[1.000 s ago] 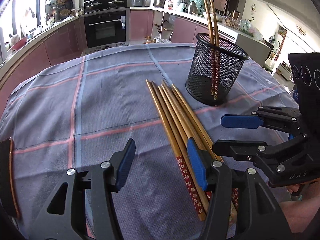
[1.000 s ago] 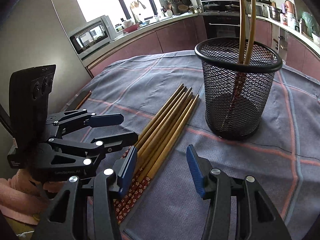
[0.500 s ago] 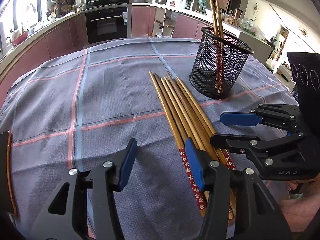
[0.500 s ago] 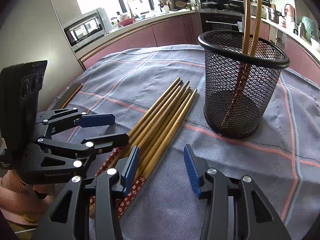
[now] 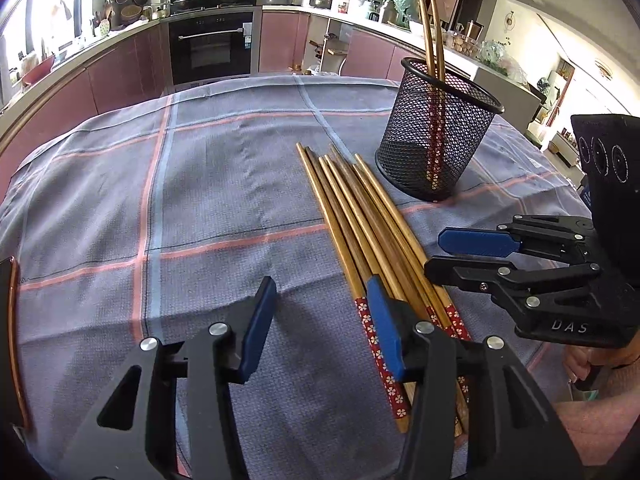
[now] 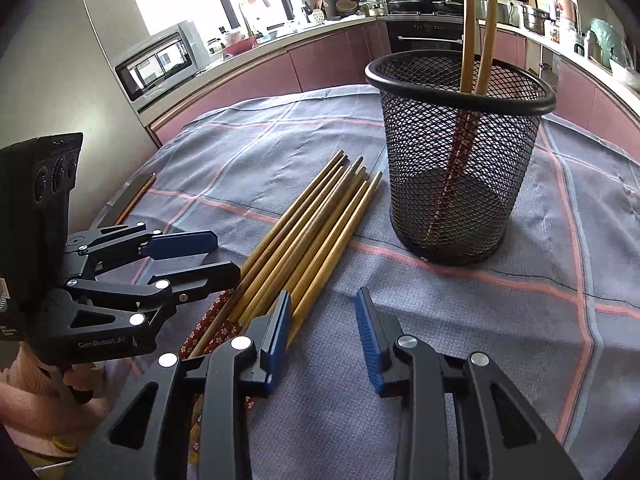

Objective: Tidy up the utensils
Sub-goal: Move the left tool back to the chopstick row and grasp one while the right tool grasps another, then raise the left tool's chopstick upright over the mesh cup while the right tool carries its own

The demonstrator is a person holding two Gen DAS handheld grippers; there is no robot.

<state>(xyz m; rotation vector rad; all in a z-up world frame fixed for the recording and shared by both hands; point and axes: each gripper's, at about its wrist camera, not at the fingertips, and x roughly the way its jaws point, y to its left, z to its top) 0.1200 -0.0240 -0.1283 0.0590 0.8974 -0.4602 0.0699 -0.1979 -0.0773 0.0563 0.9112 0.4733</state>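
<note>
Several wooden chopsticks [image 5: 360, 220] with red flowered handle ends lie in a bundle on the checked grey cloth. A black mesh cup [image 5: 436, 140] stands upright just beyond them, with two chopsticks [image 6: 468, 20] leaning inside. My left gripper [image 5: 322, 320] hovers over the handle ends. Its jaws are closing with only cloth between them, and its right pad sits over the leftmost stick. My right gripper [image 6: 324, 328] comes in from the other side. Its jaws are closing too, with its left pad [image 6: 280, 332] at the bundle's edge and nothing gripped.
A dark flat object with a copper edge [image 6: 136, 196] lies at the table's left edge. A hand in a pink sleeve [image 6: 24, 392] holds the left gripper [image 6: 224, 256]. Kitchen counters and an oven [image 5: 212, 46] stand beyond the table.
The jaws of both grippers have narrowed, the right ones more. The right gripper has edged a little closer to the chopsticks and the cup. The chopsticks have not moved.
</note>
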